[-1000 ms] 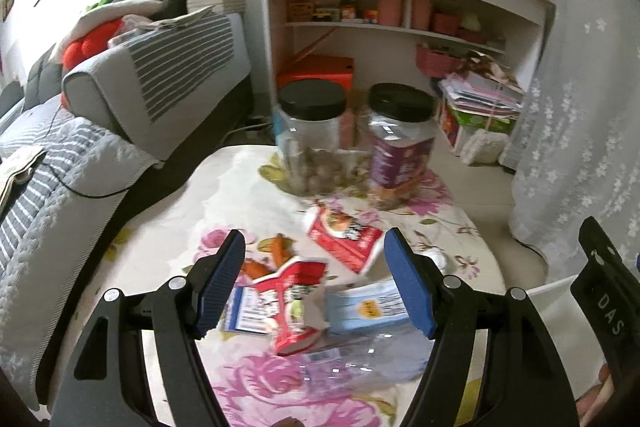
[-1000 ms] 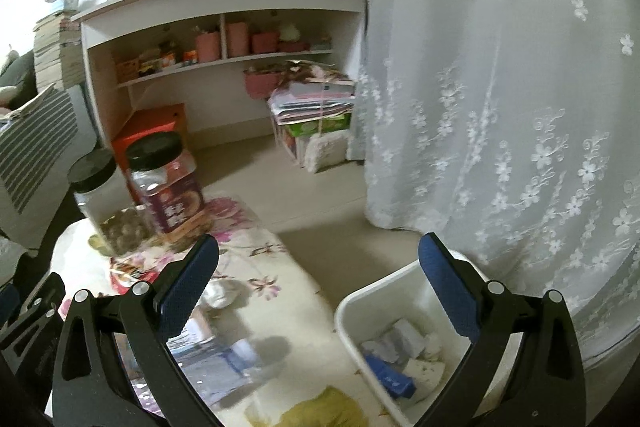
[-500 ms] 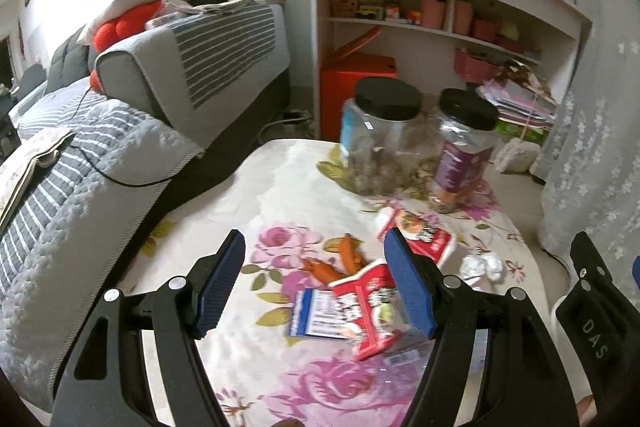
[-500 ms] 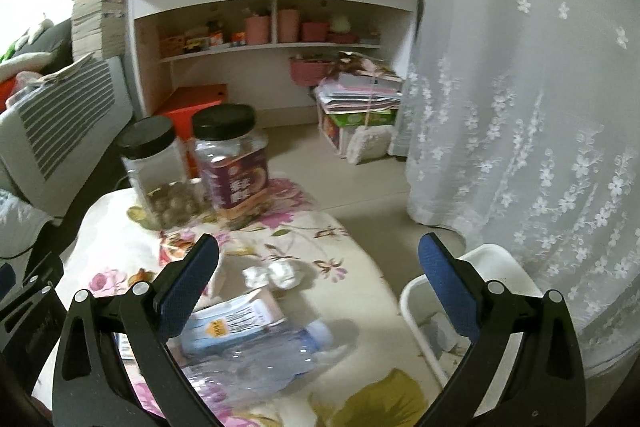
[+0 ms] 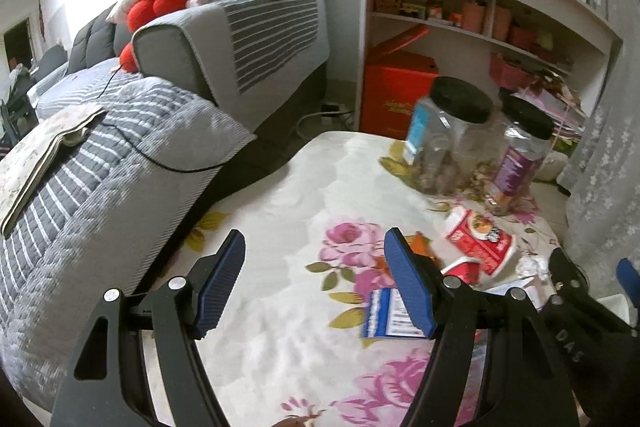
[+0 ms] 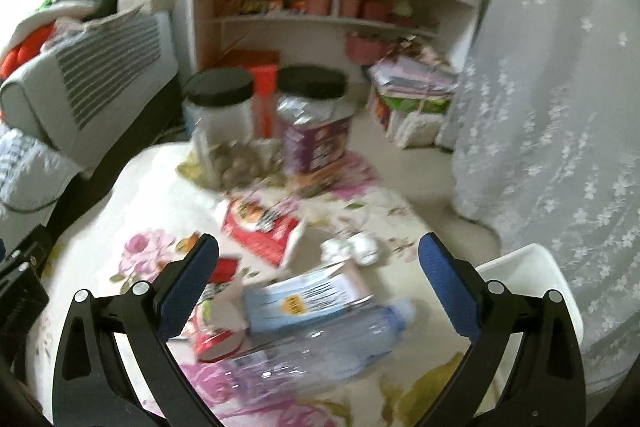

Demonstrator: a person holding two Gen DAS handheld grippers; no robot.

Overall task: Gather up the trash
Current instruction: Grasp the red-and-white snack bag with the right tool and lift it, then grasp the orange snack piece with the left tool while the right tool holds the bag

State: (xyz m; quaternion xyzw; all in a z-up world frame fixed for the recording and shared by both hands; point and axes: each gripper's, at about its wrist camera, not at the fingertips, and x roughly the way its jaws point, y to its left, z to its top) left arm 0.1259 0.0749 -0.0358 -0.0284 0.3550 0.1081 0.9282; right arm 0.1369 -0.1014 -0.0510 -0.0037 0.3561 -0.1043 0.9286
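Trash lies on the floral table (image 5: 288, 195). A red snack wrapper (image 6: 264, 231), crumpled white tissue (image 6: 352, 251), a pale blue packet (image 6: 304, 303) and a clear plastic bottle (image 6: 320, 343) show in the right wrist view. My right gripper (image 6: 320, 287) is open and empty above the packet and bottle. My left gripper (image 5: 312, 283) is open and empty over bare tablecloth, left of the red wrapper (image 5: 480, 243) and a blue-and-white packet (image 5: 388, 315). A white bin (image 6: 532, 287) stands at the table's right.
Two black-lidded jars (image 5: 448, 135) (image 5: 516, 151) stand at the table's far side. A grey striped sofa (image 5: 120, 131) runs along the left. A white shelf unit (image 6: 332, 11) and a red box (image 5: 396, 91) are behind. A lace curtain (image 6: 560, 107) hangs on the right.
Both grippers swung left. The right view now faces the table trash instead of the bin's inside. The left view shows more sofa. Both stayed open.
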